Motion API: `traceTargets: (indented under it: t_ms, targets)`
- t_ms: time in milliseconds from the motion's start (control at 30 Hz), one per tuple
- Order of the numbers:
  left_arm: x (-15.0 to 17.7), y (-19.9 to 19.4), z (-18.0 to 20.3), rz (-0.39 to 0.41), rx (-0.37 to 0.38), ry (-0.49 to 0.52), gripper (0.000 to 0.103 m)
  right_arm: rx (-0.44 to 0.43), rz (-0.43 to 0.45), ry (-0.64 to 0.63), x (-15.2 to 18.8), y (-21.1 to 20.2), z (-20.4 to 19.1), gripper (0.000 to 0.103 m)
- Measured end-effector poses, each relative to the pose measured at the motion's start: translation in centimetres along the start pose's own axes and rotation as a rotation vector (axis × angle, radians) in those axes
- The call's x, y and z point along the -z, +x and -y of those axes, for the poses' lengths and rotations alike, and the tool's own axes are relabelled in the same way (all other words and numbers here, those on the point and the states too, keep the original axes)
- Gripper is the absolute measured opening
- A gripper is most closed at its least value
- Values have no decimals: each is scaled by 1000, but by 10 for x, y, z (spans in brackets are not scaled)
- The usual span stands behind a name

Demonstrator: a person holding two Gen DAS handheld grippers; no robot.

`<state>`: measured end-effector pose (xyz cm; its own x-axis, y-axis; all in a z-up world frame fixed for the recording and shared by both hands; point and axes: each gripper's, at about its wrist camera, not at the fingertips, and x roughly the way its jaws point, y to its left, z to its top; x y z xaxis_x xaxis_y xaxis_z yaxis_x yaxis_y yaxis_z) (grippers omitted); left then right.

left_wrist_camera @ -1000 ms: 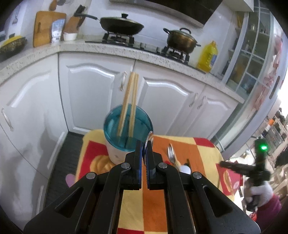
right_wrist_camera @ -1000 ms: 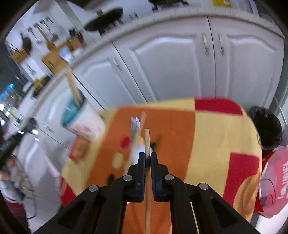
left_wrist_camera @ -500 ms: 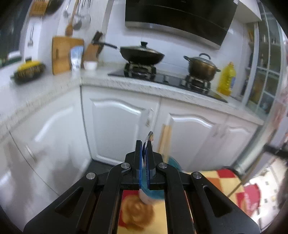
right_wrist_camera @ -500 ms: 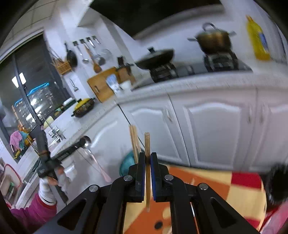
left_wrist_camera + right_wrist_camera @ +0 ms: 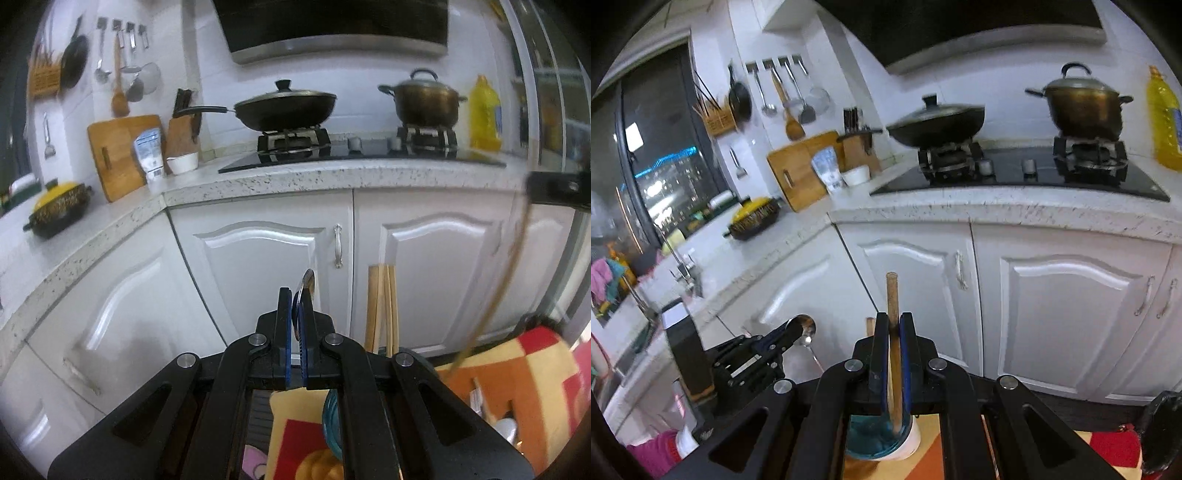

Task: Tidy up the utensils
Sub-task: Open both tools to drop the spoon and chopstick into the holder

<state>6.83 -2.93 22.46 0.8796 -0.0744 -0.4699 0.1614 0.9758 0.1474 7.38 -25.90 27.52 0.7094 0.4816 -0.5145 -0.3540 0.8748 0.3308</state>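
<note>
My left gripper (image 5: 294, 310) is shut on a metal spoon (image 5: 306, 286), bowl end up, held above the table. The spoon (image 5: 805, 330) and the left gripper (image 5: 775, 343) also show in the right wrist view. My right gripper (image 5: 891, 332) is shut on a wooden chopstick (image 5: 892, 295), held upright with its lower end over the blue-rimmed cup (image 5: 882, 437). Two chopsticks (image 5: 382, 306) stand in that cup (image 5: 330, 424). The right gripper's chopstick (image 5: 495, 295) shows blurred in the left wrist view.
The cup stands on a table with a yellow, orange and red cloth (image 5: 528, 369). More utensils (image 5: 506, 430) lie on the cloth at the right. White cabinets (image 5: 258, 266) and a counter with a wok (image 5: 284, 110) and pot (image 5: 424, 99) stand behind.
Both grippers have risen and tilted up from looking down at the table. The right gripper has carried its chopstick over to the cup. The left still holds the spoon.
</note>
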Motion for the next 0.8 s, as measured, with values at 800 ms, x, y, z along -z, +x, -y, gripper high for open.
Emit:
traceTargets:
  t_ms: [800]
  targets:
    - [55,43,8,-220,107,-136,21,-50,-199,163,76,59,37,36]
